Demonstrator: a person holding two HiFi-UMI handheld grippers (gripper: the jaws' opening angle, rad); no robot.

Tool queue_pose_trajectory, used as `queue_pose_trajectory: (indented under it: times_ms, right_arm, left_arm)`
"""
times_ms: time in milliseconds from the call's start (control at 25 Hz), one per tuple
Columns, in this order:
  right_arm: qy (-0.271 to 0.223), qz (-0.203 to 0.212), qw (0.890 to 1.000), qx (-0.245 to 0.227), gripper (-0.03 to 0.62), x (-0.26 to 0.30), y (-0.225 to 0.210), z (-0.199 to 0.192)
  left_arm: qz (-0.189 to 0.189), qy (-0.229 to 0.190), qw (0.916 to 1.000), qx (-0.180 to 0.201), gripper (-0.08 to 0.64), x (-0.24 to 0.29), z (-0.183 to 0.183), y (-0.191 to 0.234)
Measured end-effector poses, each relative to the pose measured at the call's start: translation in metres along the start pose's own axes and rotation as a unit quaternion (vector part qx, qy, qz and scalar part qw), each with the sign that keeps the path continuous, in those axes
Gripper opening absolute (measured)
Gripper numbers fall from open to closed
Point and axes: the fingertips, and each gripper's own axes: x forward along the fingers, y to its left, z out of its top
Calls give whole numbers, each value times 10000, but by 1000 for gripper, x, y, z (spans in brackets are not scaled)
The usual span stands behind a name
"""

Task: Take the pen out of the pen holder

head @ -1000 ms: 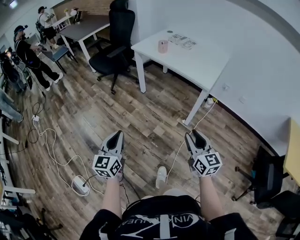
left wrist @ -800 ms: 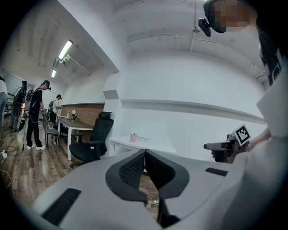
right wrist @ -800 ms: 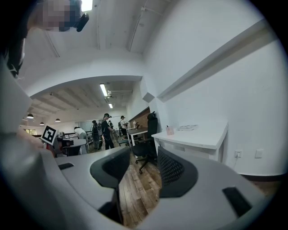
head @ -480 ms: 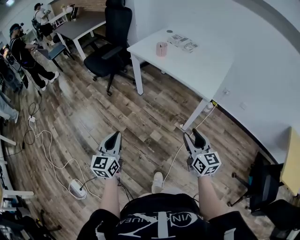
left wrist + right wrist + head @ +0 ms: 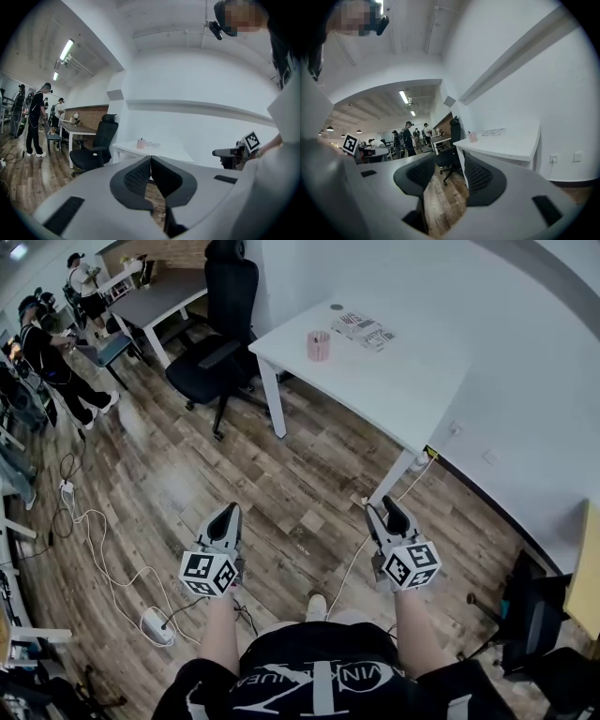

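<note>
- The left gripper (image 5: 228,517) was held low in front of the person, over the wooden floor (image 5: 281,474). In the left gripper view (image 5: 150,159) its jaws met at the tips, closed on nothing.
- The right gripper (image 5: 387,512) was held at about the same height, well apart from the left one. In the right gripper view (image 5: 450,164) its jaws stood wide, having just been opening, and only floor and a chair showed in the gap between them.
- The pen holder (image 5: 319,345), a small pink cup, stood upright on the white tabletop (image 5: 403,381), near the corner closest to the black office chair (image 5: 217,343). It was well away from both grippers.
- Both gripper views showed the pen holder far off, beyond the jaw tips (image 5: 140,144) (image 5: 472,137).
- The pen was too small to make out clearly in any view; no more than a thin dark tip seemed to rise above the cup's rim.
- Some printed sheets (image 5: 363,329) lay flat on the tabletop just beyond the pen holder, toward the wall.
- A small round object (image 5: 336,307) lay near the tabletop's far edge.
- A white cable (image 5: 94,521) trailed across the floor at the left to a power strip (image 5: 157,625).
- Several people (image 5: 52,352) stood at the far left, near a grey desk (image 5: 169,296).
</note>
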Motion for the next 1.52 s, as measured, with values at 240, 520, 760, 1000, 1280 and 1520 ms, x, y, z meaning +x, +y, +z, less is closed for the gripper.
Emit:
queue_pose_trajectory:
  times_ms: [240,520,760,1000,1280,1520]
  right_arm:
    - [-55,48,10000,40,186,13,-10,7]
    - [-55,63,9999,111,185,26,-18,10]
    - [-44,72,9998,192,186,35,-23,7]
    - [-51,47,9998,212,185,53,-34,10]
    - [-70,0,9999,98,186,88,-56,25]
    - [-33,58,9999,84,186,137,-68,39]
  left_arm:
    - [59,-6,10000,32,15,13,7,4]
    - [64,49,10000,6,15,27,6,5]
    - [70,128,9999,-32,15,37,1,9]
    - [-44,137,9999,-8,15,66,1,13]
    - [-91,9,10000,16,15,111,13,31]
    - [-70,-9,10000,-38,15,154,24,59]
